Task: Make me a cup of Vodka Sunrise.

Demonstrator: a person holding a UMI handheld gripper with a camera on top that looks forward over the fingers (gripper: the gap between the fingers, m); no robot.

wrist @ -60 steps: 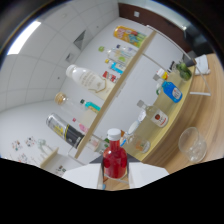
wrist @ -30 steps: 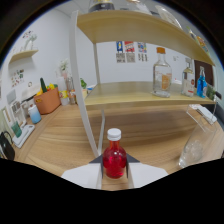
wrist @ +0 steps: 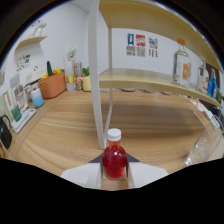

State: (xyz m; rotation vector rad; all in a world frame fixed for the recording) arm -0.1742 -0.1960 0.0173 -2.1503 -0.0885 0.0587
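Observation:
A small round bottle (wrist: pixel 114 159) of red liquid with a white cap stands upright between my gripper's (wrist: pixel 114 172) two fingers, which press on its sides. It is held over the wooden table (wrist: pixel 75 125). A clear glass (wrist: pixel 201 150) stands on the table to the right, just beyond the fingers. On the wooden shelf (wrist: pixel 150 80) further back stands a tall clear bottle (wrist: pixel 182 65) with an orange top, and more bottles (wrist: pixel 212 80) line up to its right.
A white shelf post (wrist: pixel 95 75) rises just beyond the red bottle. Far left stand an orange box (wrist: pixel 51 85) with a cactus, a blue cup (wrist: pixel 36 97), jars and a dark kettle (wrist: pixel 5 132). Posters (wrist: pixel 141 45) hang on the back wall.
The view has swung from a steep tilt to level and shifted left across the table. The red bottle has stayed in the fingers throughout.

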